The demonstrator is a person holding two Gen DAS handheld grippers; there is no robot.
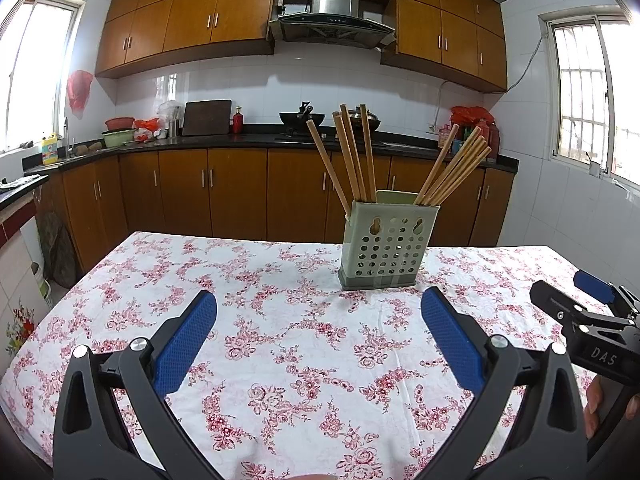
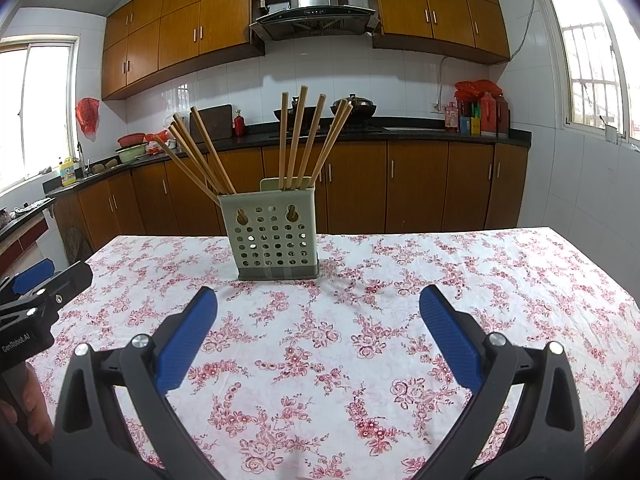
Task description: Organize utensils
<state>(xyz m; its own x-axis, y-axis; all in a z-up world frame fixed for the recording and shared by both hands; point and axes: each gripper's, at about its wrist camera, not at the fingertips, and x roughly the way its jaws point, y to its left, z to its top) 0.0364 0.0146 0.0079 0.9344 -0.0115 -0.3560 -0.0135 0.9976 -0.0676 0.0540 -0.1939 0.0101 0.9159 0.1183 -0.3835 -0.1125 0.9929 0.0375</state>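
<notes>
A pale green perforated utensil holder (image 1: 387, 246) stands upright on the floral tablecloth (image 1: 280, 344); it also shows in the right wrist view (image 2: 274, 236). Several wooden chopsticks (image 1: 352, 156) lean out of it in two bunches, left and right (image 2: 298, 140). My left gripper (image 1: 320, 300) is open and empty, hovering over the cloth in front of the holder. My right gripper (image 2: 318, 296) is open and empty, also short of the holder. Each gripper shows at the edge of the other's view: the right one (image 1: 592, 304), the left one (image 2: 44, 284).
The table's far edge (image 1: 280, 238) faces wooden kitchen cabinets (image 1: 236, 192) and a dark counter with pots and bottles (image 2: 476, 116). The table's left edge (image 1: 60, 300) drops to the floor. Windows are on both side walls.
</notes>
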